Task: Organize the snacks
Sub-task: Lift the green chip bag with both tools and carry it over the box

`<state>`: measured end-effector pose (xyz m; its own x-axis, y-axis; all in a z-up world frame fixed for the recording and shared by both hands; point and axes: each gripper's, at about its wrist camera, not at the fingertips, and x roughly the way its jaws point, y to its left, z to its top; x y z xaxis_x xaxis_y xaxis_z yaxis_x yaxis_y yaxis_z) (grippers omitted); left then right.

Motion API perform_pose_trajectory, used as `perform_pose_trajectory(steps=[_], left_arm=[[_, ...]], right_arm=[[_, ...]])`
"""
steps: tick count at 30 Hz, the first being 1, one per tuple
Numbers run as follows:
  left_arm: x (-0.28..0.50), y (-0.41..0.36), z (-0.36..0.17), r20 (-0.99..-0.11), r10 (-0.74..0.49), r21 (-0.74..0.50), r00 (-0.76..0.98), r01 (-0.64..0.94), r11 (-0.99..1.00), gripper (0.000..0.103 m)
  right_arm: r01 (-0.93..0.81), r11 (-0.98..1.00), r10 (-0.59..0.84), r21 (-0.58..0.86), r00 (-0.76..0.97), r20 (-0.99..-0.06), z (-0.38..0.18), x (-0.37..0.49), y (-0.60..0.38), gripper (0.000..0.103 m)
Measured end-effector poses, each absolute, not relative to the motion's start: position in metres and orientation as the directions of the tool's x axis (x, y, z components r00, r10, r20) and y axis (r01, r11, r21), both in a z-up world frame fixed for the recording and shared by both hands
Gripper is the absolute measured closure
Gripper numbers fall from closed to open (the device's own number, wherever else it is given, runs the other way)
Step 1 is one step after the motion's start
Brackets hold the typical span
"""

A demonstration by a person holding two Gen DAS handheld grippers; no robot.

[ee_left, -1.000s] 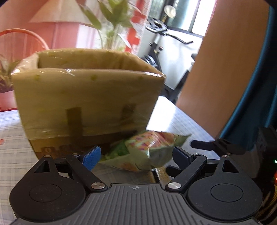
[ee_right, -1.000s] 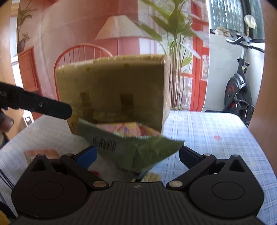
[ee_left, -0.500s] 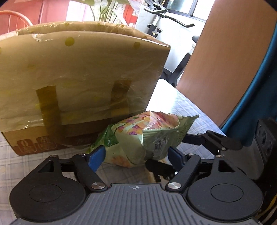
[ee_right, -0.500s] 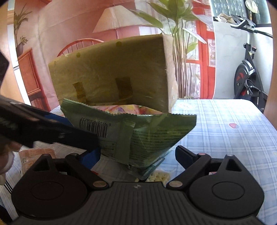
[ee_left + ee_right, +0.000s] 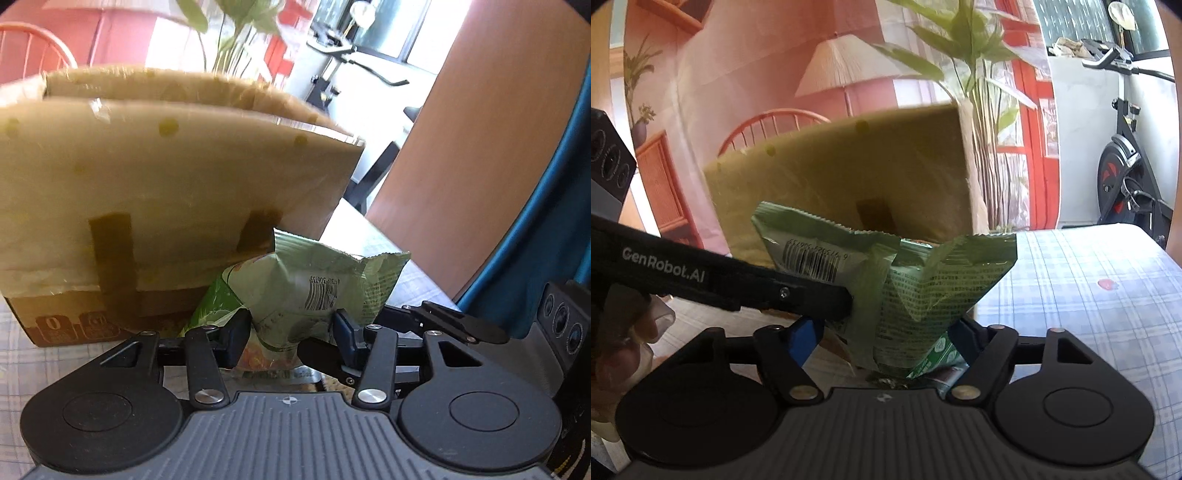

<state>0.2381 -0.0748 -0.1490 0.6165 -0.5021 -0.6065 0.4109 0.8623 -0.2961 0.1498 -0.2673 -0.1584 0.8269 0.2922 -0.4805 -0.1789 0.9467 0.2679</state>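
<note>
A green snack bag (image 5: 314, 288) with a barcode is pinched between both grippers in front of a tall cardboard box (image 5: 166, 206) wrapped in clear tape. My left gripper (image 5: 291, 332) is shut on the bag's lower part. My right gripper (image 5: 886, 332) is shut on the same bag (image 5: 897, 280), which crumples upward between its fingers. The box (image 5: 849, 177) stands right behind the bag, its top open. The left gripper's black finger (image 5: 738, 288) crosses the right wrist view from the left.
The table has a blue checked cloth (image 5: 1089, 295). A wooden chair (image 5: 772, 125), a lamp and a plant (image 5: 964, 55) stand behind the box. An exercise bike (image 5: 1126, 184) is at the far right. A brown panel (image 5: 480, 166) and blue curtain stand right of the table.
Both grippers have closed onto the green bag, which was loose between open fingers before. The bag now crumples and stands higher in front of the box.
</note>
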Motion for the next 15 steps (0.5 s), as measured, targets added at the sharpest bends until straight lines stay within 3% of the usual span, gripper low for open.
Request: perform_pose_trajectory(steps=[15], left_arm=[[0.19, -0.042, -0.097, -0.488, -0.535, -0.327, 0.69, 0.424, 0.845, 0.05]], right_arm=[[-0.275, 0.943, 0.327, 0.186, 0.869, -0.371, -0.095, 0.128, -0.242, 0.03]])
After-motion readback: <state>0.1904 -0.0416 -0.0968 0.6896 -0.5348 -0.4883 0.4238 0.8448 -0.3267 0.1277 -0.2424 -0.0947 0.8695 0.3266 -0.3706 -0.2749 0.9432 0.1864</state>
